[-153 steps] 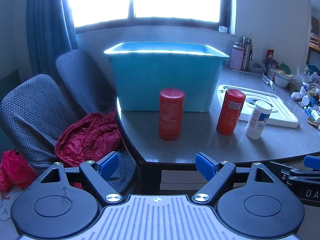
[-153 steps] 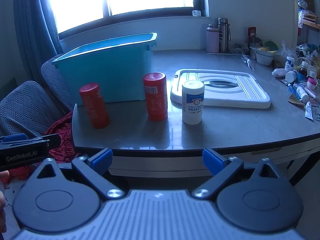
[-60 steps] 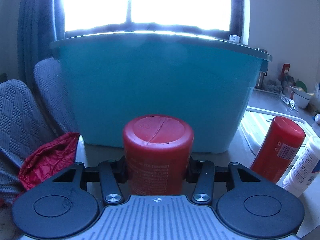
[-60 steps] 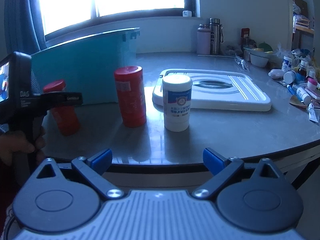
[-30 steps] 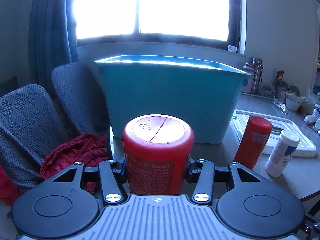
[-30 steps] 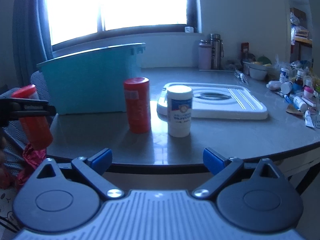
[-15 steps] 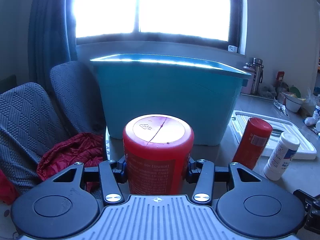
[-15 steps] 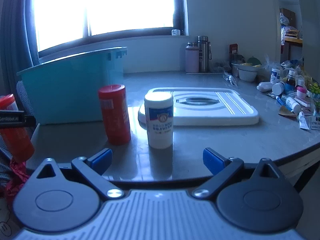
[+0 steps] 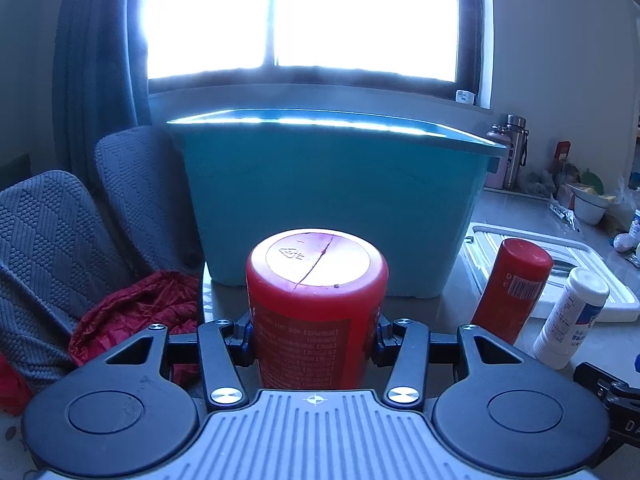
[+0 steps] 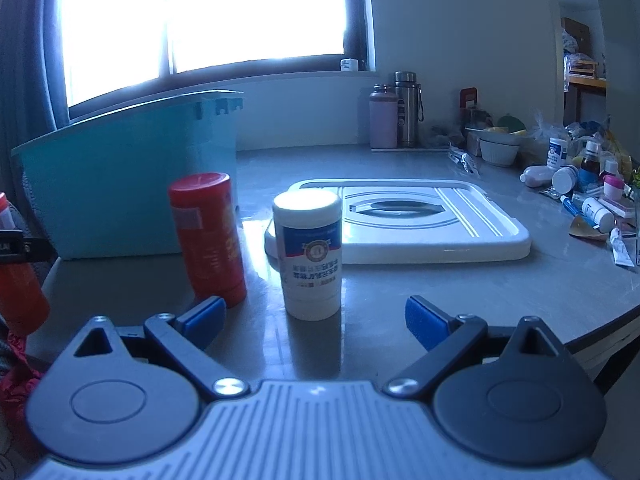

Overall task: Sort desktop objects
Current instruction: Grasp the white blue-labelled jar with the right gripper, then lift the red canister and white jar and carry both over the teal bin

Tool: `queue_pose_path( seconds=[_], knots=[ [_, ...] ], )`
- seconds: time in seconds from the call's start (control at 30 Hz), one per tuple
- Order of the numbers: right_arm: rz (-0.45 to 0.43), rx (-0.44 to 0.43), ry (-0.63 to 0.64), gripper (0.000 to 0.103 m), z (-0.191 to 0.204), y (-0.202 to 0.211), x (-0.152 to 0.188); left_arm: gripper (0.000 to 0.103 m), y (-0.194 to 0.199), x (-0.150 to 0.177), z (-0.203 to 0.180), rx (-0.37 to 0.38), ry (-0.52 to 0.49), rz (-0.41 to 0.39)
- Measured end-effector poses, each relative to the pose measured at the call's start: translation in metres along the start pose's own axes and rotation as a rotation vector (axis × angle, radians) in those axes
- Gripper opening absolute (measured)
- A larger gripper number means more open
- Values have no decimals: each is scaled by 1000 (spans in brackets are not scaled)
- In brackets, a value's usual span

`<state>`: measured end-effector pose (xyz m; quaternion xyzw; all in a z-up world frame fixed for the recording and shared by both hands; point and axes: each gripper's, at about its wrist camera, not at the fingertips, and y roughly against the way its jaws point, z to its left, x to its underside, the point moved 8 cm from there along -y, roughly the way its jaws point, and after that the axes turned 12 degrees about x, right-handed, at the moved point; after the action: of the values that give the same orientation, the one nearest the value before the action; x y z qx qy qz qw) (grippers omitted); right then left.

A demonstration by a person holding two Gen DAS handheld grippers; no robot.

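Left tongs (image 9: 316, 336) are clamped on a red can (image 9: 316, 304), held short of the teal bin (image 9: 332, 200). Right tongs (image 10: 316, 322) gape empty near the white bottle (image 10: 310, 256) on the surface (image 10: 440, 292); a sloppy approach could topple it.

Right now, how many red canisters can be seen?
2. One red canister is clamped in the left gripper; the other red canister stands on the table beside the white bottle.

We cannot see the pads of the left gripper (image 9: 316, 338); the red canister (image 9: 316, 312) it clamps hides them, and its base hides the canister's lower part. At nine o'clock in the right wrist view that canister (image 10: 18, 292) is cut by the edge. The small bottles (image 10: 580, 184) at three o'clock are too small to read.
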<state>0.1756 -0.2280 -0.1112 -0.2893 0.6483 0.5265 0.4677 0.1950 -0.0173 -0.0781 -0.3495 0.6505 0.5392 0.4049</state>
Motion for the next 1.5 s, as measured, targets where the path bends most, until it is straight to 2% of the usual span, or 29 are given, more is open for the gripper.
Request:
queue_pose_path(
  seconds=[0.33,1.0,1.03,1.07,1.1,1.13,1.5],
  knots=[
    [1,12,-9,97,2,-24,-6,50,-12,-5,0,5,14,0],
    [17,-17,-7,96,20,-73,-17,50,-42,-11,-1,23,26,11],
    [20,-20,-5,94,22,-76,-18,50,-44,-11,-1,22,26,12],
    [22,-21,-3,84,23,-78,-18,50,-45,-12,-1,22,27,13],
    [26,-23,0,72,24,-80,-18,50,-47,-12,0,24,29,14],
    [37,-33,-2,49,25,-82,-18,50,-49,-12,0,25,30,15],
    [41,-47,-12,48,23,-79,-28,50,-53,-24,3,32,37,10]
  ],
)
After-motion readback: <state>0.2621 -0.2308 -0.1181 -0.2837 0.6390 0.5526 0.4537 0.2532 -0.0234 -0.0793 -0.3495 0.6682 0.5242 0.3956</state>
